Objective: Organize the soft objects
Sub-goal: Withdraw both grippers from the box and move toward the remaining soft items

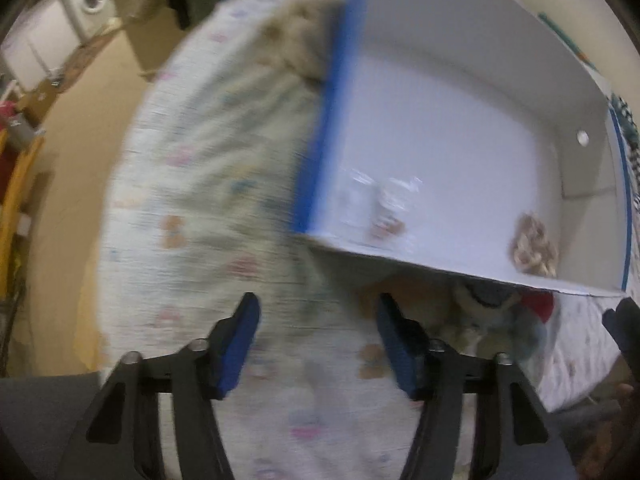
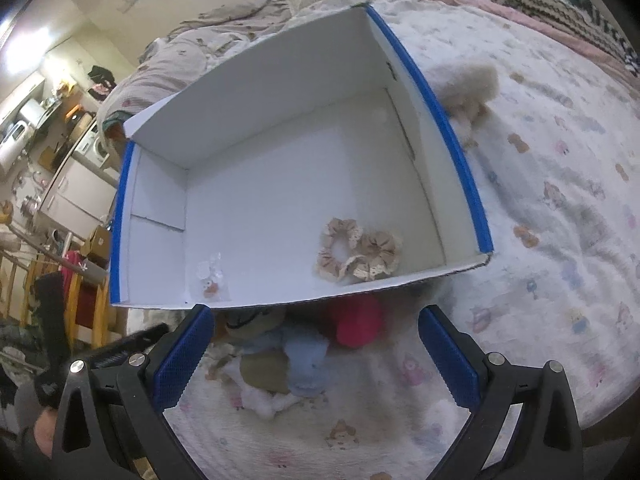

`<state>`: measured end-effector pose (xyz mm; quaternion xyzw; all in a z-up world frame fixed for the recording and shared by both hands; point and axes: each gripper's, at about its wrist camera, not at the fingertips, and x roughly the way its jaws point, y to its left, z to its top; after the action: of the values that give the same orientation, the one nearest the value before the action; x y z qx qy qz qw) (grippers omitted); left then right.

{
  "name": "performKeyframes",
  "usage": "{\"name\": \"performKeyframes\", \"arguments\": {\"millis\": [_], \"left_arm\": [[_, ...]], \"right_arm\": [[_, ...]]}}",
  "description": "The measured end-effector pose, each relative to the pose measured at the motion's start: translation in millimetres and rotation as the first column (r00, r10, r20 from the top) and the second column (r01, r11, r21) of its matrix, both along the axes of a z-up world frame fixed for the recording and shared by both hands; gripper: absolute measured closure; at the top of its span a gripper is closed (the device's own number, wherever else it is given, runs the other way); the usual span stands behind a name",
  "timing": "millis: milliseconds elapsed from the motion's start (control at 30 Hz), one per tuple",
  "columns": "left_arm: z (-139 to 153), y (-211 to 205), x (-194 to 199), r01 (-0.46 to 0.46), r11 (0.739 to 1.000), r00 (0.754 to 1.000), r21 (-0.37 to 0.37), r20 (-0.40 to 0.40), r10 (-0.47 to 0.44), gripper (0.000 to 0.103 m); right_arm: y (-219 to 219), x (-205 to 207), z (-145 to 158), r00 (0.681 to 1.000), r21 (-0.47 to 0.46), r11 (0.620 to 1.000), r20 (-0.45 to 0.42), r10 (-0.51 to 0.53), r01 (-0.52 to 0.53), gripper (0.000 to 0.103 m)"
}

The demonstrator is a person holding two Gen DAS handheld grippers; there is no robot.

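Two scrunchies (image 2: 359,255) lay in the white box (image 2: 280,184) beyond my right gripper (image 2: 316,354), gaping empty over plush toys (image 2: 296,364); my left gripper (image 1: 318,346) hung part-open, empty.

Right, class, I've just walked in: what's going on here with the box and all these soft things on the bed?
A person holds two grippers over a bed. The white box already holds beige scrunchies and a small clear packet. A pile of soft items lies outside, just in front of the box. The right gripper hangs open over that pile; the left gripper is open above the blanket, holding nothing.
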<state>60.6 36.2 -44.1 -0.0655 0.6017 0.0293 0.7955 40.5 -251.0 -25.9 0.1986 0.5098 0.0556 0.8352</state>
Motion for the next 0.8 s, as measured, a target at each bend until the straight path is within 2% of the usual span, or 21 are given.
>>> {"name": "performKeyframes", "arguments": {"millis": [133, 333, 433, 500, 533, 600, 800], "left_arm": [[-21.9, -25.9, 10.7, 0.044, 0.997, 0.998, -0.057, -0.051, -0.047, 0.063], [-45.4, -49.6, 24.1, 0.063, 0.997, 0.995, -0.042, -0.081, -0.066, 0.064], [-55.1, -56.7, 27.1, 0.081, 0.997, 0.992, -0.006, -0.099, -0.082, 0.076], [-56.4, -62.9, 27.3, 0.112, 0.994, 0.989, 0.002, -0.102, -0.111, 0.092], [-56.4, -65.8, 27.5, 0.132, 0.991, 0.986, -0.001, -0.104, -0.131, 0.095], [-56.1, -69.2, 27.0, 0.155, 0.988, 0.982, -0.015, -0.107, -0.156, 0.097], [-47.5, -61.8, 21.7, 0.142, 0.988, 0.984, -0.052, -0.096, -0.147, 0.098]], "right_arm": [[-4.3, 1.8, -2.3, 1.0, 0.016, 1.0, -0.009, -0.012, 0.012, 0.0], [-7.8, 2.9, -6.1, 1.0, -0.005, 1.0, -0.022, -0.019, 0.019, 0.0], [-12.0, 2.2, -7.6, 0.999, 0.002, 1.0, -0.031, -0.029, 0.029, 0.0], [-12.7, 2.1, -7.1, 0.999, 0.007, 1.0, -0.031, -0.03, 0.031, 0.0], [-12.2, 2.2, -6.8, 0.999, 0.009, 1.0, -0.03, -0.028, 0.029, 0.0], [-10.6, 3.2, -6.9, 0.999, 0.01, 1.0, -0.03, -0.022, 0.022, 0.0], [-4.6, 4.3, -9.2, 0.999, 0.02, 0.999, -0.043, 0.027, -0.026, 0.0]]}}
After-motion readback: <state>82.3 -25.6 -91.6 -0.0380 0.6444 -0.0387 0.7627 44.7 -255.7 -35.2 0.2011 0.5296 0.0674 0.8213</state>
